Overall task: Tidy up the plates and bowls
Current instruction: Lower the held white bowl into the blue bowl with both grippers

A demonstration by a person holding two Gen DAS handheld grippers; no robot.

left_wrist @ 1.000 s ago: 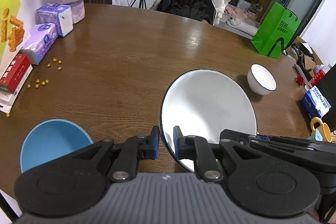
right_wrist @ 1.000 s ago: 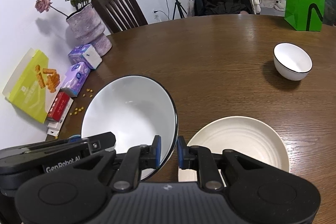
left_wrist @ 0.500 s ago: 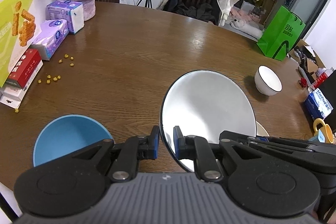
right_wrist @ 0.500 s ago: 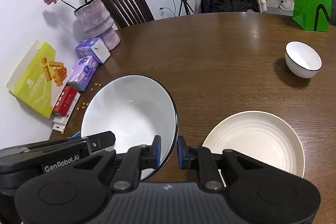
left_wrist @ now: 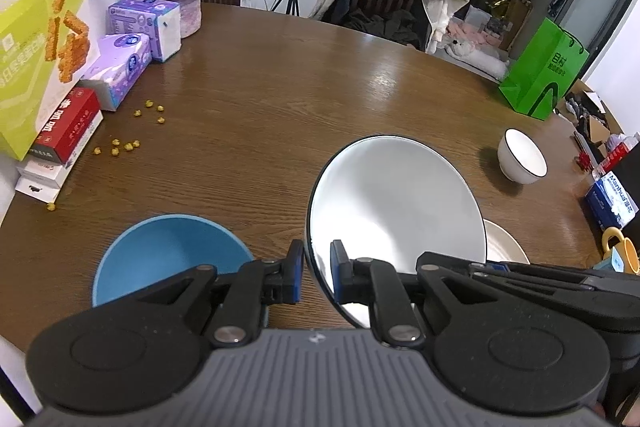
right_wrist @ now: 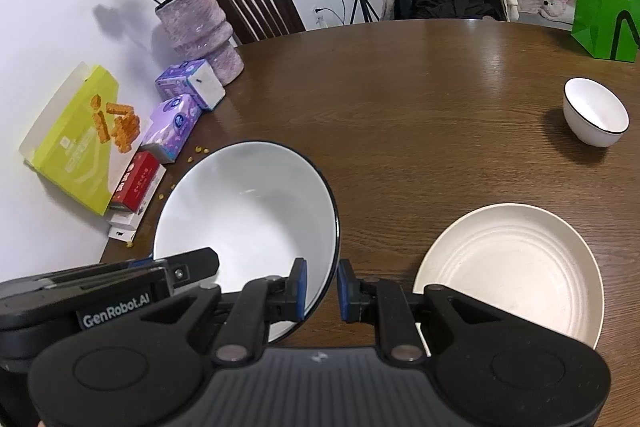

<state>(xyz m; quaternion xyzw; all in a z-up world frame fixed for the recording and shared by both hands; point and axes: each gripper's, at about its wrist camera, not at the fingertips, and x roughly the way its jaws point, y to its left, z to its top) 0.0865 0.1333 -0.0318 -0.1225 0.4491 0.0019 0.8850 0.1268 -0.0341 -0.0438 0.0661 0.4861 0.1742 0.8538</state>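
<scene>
Fingers of both the left gripper (left_wrist: 316,273) and right gripper (right_wrist: 322,289) clamp opposite rims of the large white bowl (right_wrist: 248,211). The blue bowl (left_wrist: 168,251) lies on the worktop (left_wrist: 300,99) to its left, the cream plate (right_wrist: 516,267) to its right.

Each gripper (left_wrist: 316,277) has 2 matte black linkage fingers with blue pads (right_wrist: 300,289), silver pivot screws, a ribbed grey base and white "GenRobot.AI" lettering.

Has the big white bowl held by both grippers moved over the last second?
Yes. The big white bowl has travelled leftward: the cream plate and small white bowl slid right in the right wrist view.
</scene>
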